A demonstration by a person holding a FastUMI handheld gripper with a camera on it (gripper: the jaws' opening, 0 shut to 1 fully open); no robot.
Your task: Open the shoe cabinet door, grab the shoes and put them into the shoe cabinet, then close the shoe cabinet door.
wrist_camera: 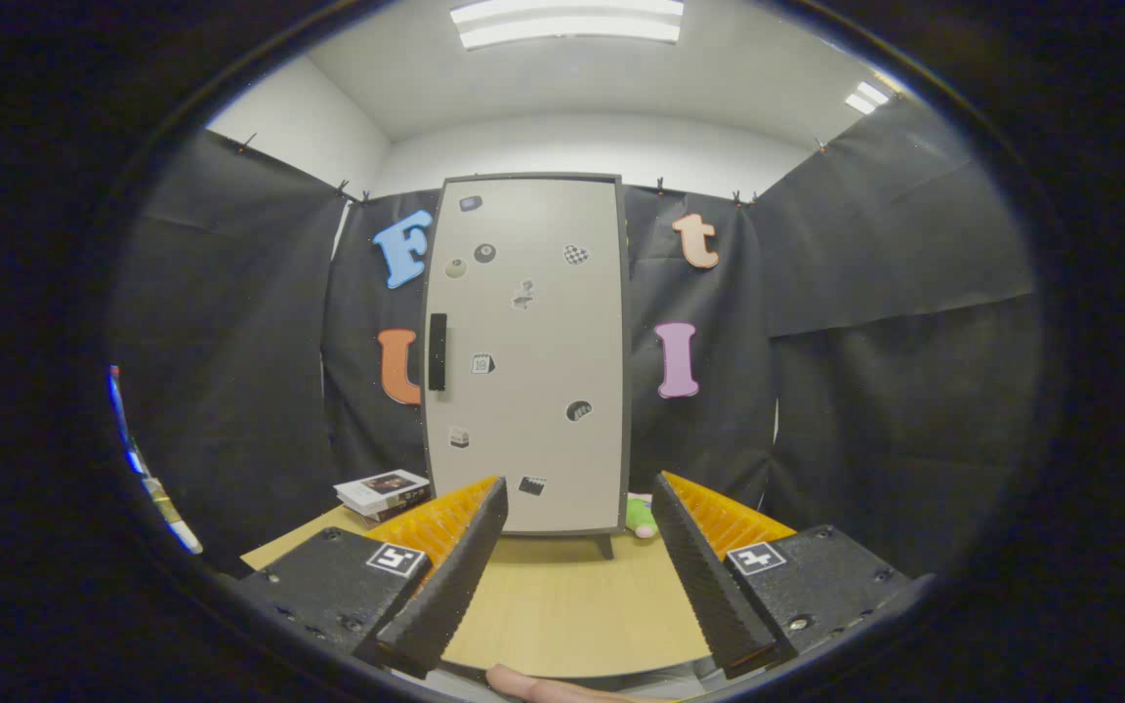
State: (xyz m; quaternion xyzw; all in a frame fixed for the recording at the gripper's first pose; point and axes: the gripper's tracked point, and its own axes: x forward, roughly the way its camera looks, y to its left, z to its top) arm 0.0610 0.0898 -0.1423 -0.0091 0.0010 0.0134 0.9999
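- Your jaws [580, 493] stand apart with nothing between them, over the pale wooden surface [562, 605].
- Beyond them, the tall beige shoe cabinet with a dark frame [526, 351] stands upright, its door shut, the black handle [437, 351] on its left edge.
- A shut door fits either end of the job: shoes inside already, or waiting elsewhere.
- A green soft thing [641, 516] peeks beside the cabinet's foot; you cannot tell what it is.

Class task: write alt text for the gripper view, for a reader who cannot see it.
A closed shoe cabinet with a dark handle stands on a wooden table, beyond the open, empty gripper. A stack of books sits beside the cabinet, and a green object peeks out on its other side.
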